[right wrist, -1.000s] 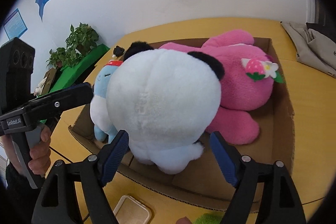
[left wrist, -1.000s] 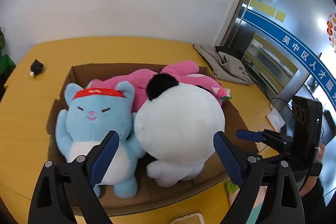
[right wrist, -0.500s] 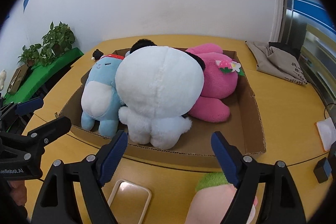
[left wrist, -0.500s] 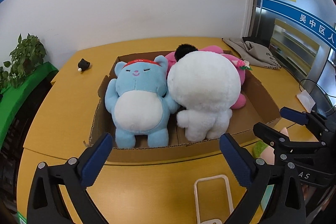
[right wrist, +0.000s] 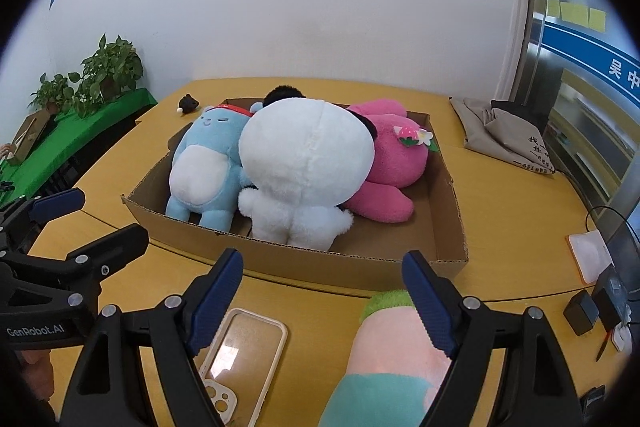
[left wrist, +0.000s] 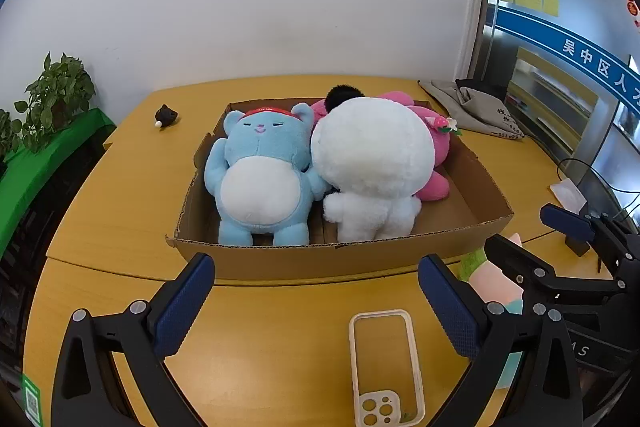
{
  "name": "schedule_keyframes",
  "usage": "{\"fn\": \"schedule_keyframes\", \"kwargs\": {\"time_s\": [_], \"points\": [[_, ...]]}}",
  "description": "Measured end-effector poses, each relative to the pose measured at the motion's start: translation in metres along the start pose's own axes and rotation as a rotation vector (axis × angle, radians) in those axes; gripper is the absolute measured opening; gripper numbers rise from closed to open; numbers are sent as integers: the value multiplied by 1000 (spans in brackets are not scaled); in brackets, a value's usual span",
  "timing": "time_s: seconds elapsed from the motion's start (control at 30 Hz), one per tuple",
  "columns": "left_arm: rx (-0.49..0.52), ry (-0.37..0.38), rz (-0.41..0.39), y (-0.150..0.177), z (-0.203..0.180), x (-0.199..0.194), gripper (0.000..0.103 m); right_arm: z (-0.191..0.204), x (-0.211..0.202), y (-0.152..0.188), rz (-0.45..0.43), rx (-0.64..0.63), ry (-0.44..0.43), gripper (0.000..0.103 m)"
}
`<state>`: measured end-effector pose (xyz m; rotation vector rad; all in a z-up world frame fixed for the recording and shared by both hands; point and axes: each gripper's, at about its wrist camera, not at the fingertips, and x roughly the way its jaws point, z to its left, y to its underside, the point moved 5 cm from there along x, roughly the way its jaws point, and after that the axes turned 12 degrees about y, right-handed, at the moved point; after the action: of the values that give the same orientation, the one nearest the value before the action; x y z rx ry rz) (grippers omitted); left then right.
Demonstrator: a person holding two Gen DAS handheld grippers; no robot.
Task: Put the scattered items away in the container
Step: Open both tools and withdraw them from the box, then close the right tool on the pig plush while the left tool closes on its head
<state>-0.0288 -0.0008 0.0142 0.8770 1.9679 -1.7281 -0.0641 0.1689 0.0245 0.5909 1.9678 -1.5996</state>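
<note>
Grippers (left wrist: 316, 297) spread wide above yellow wooden table (left wrist: 132, 195), both empty.

Left gripper with blue-padded fingers (left wrist: 184, 301) parted over clear-framed phone case (left wrist: 386, 367); right gripper (right wrist: 322, 291) likewise agape, peach, green and teal plush (right wrist: 384, 355) low between its jaws, touching neither visibly. Beyond, shallow brown cardboard box (right wrist: 352, 263) holding light-blue bear plush with red headband (left wrist: 260, 175), white round panda plush with black ears (left wrist: 372, 167) back-turned, pink plush with strawberry bow (right wrist: 394, 159) lying behind. Small black figurine (left wrist: 165, 115) left out on table, well apart from box. Grey cloth bag (right wrist: 500, 135) far right.
</note>
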Motion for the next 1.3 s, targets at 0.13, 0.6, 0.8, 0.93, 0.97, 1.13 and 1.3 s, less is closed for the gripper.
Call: {"fn": "schedule_keyframes", "kwargs": {"time_s": [0.13, 0.6, 0.8, 0.93, 0.97, 1.13, 1.3], "points": [[-6, 6, 1, 1, -1, -4, 103, -1, -2, 1, 3, 2, 1, 82], [-3, 21, 11, 3, -8, -5, 103, -8, -4, 8, 24, 17, 3, 82], [2, 17, 17, 3, -9, -3, 103, -12, -2, 11, 34, 23, 3, 82], [-4, 21, 23, 3, -9, -1, 103, -15, -1, 12, 34, 31, 5, 82], [-4, 22, 24, 3, -9, -1, 103, -16, -1, 12, 34, 33, 4, 82], [-8, 32, 34, 4, -12, 4, 103, -20, 3, 13, 40, 44, 5, 82], [-11, 57, 58, 7, -16, 13, 103, -23, 4, 15, 42, 51, 1, 82]]}}
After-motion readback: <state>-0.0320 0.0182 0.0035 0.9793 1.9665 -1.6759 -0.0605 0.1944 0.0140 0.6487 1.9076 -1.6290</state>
